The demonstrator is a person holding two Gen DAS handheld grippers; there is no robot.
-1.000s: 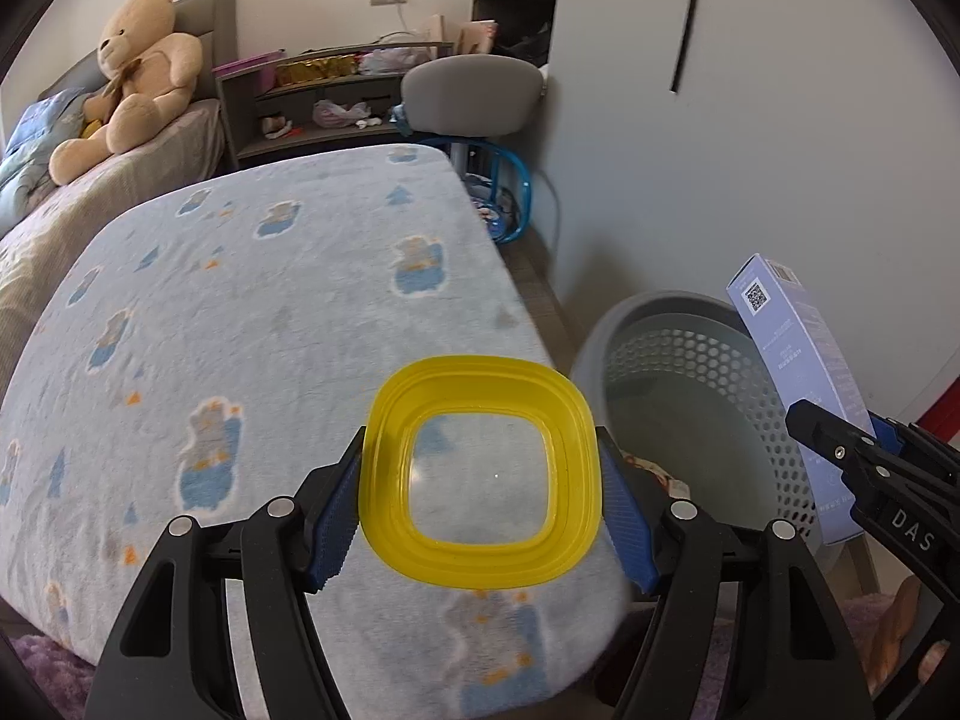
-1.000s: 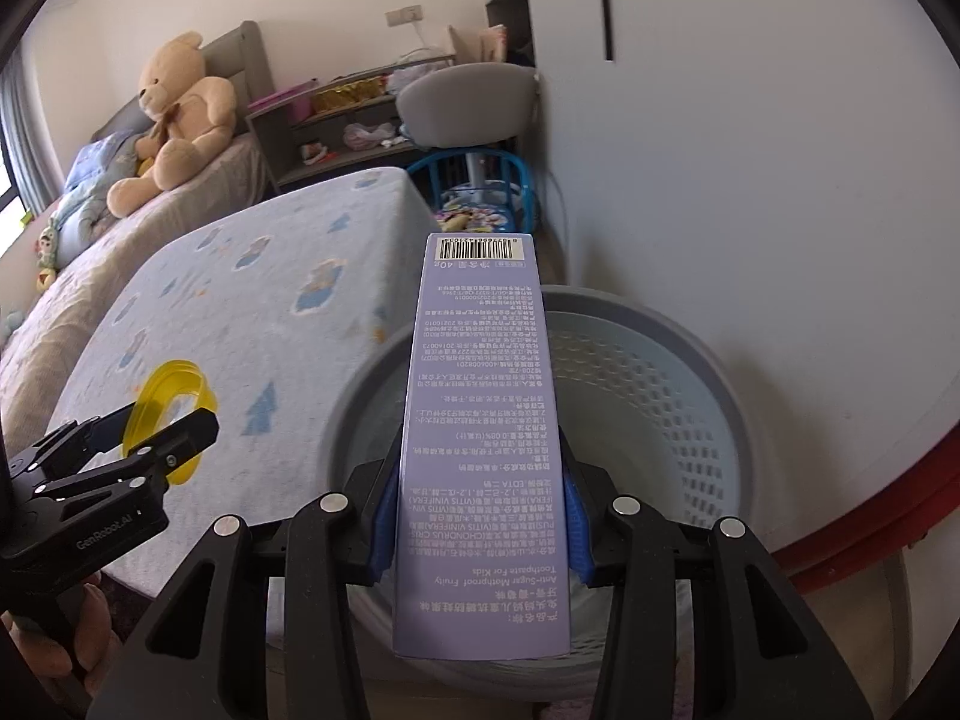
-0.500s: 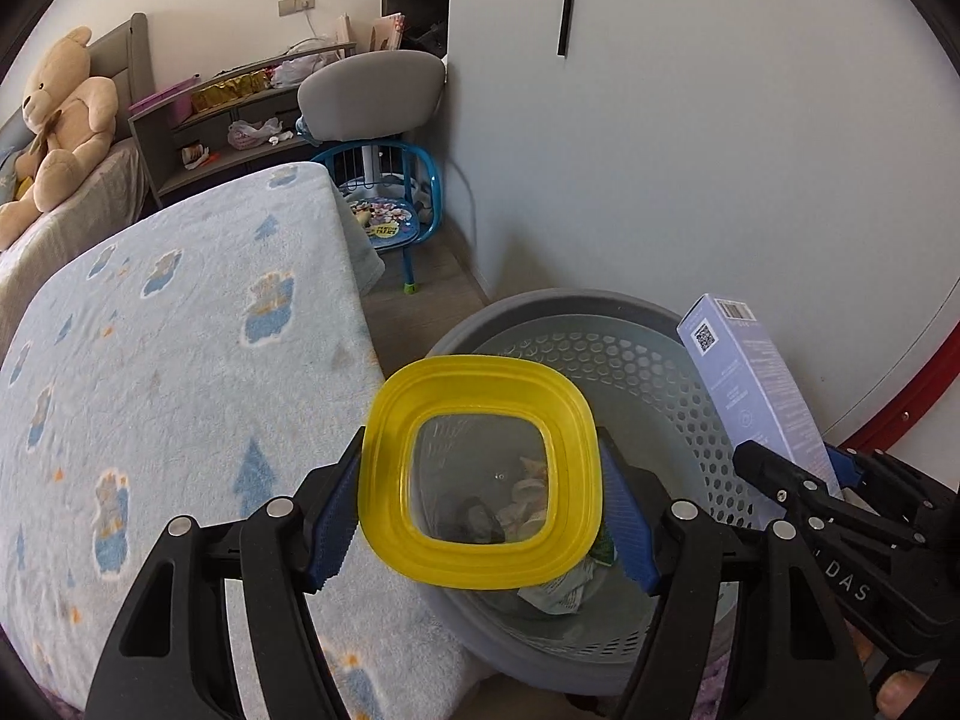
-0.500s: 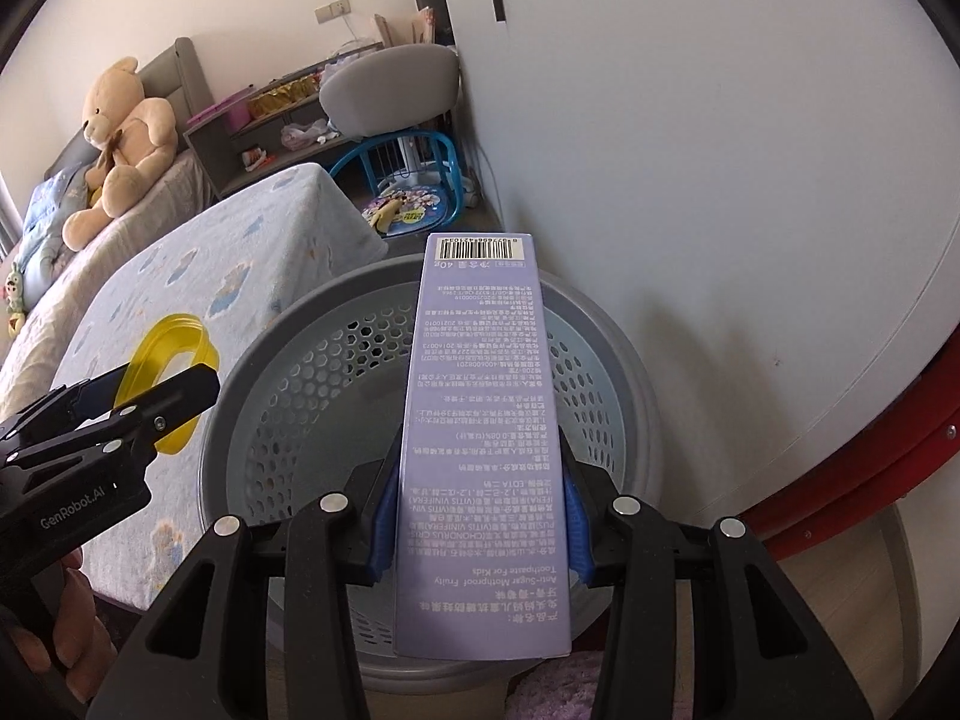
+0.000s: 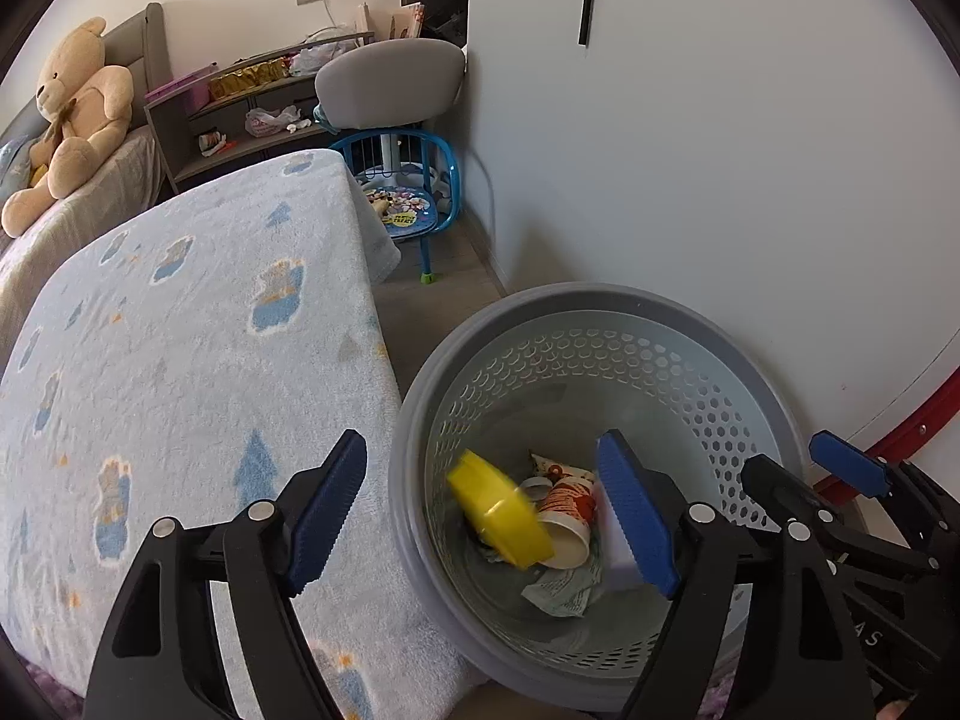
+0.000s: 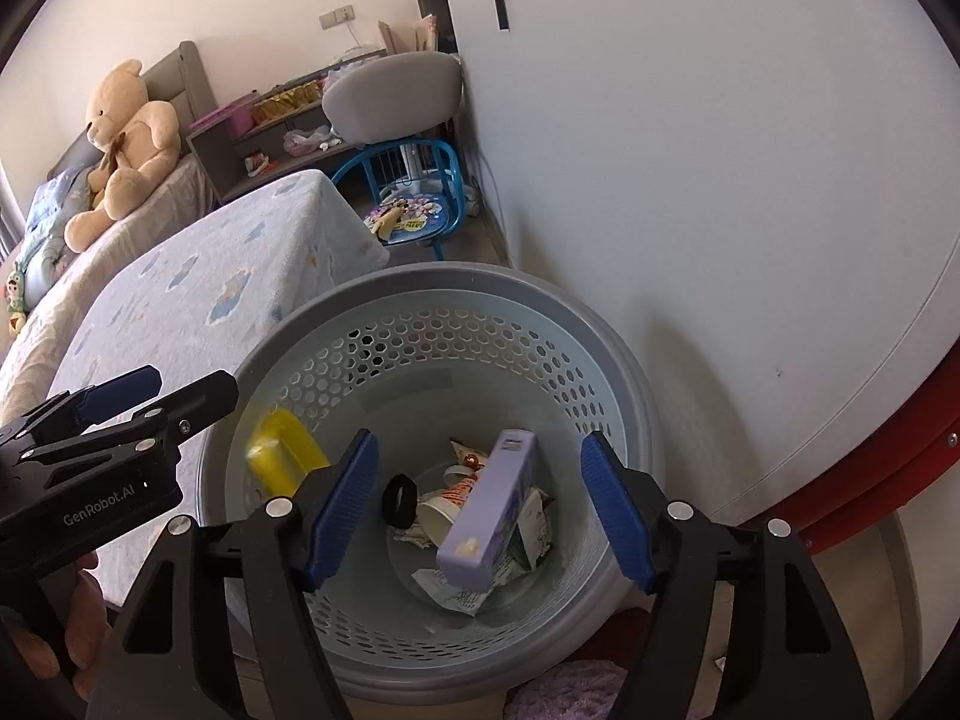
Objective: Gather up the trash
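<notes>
both your grippers hang over the grey perforated basket [image 6: 606, 360], left gripper [image 5: 480, 516] and right gripper [image 6: 480, 504] opening with nothing between the pads. below them, the yellow lid [image 5: 501, 507] falls blurred; the lilac carton [image 6: 489, 510] lies on paper scraps, long axis pointing away.

basket [image 6: 600, 324] grey, perforated | lid [image 5: 501, 507] yellow | box [image 6: 489, 510] lilac | blanket [image 5: 180, 330] bear-print
</notes>
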